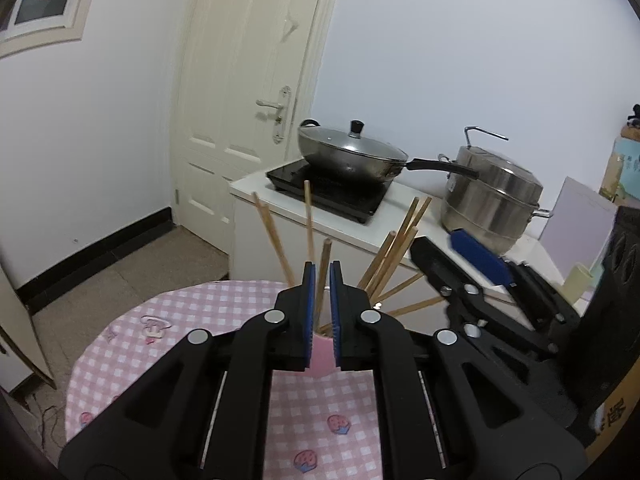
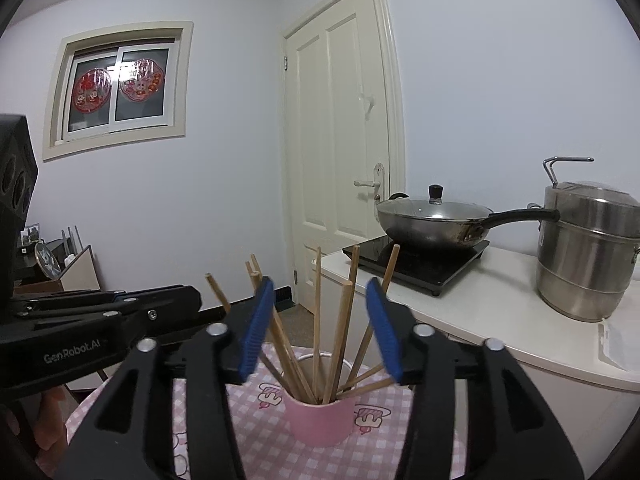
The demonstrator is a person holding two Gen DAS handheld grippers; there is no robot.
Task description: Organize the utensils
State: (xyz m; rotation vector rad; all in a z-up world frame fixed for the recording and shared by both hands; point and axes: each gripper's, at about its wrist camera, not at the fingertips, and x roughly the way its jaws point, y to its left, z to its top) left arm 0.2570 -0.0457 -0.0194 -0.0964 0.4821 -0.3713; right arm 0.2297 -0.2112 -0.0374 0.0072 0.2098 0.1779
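Observation:
A pink cup (image 2: 320, 420) stands on the pink checked tablecloth (image 2: 260, 440) and holds several wooden chopsticks (image 2: 340, 332) that fan out upward. My left gripper (image 1: 323, 270) sits just above the cup (image 1: 322, 354), its blue pads close around one upright chopstick (image 1: 323, 264). My right gripper (image 2: 320, 308) is open, its blue pads (image 2: 256, 332) spread on either side of the chopsticks above the cup. The right gripper also shows at the right of the left wrist view (image 1: 472, 256).
A white counter (image 2: 500, 320) behind the table carries a black induction hob (image 2: 420, 268) with a lidded wok (image 2: 432, 220) and a steel steamer pot (image 2: 584, 248). A cream door (image 2: 340, 140) stands behind. The left gripper's body (image 2: 80, 340) lies at left.

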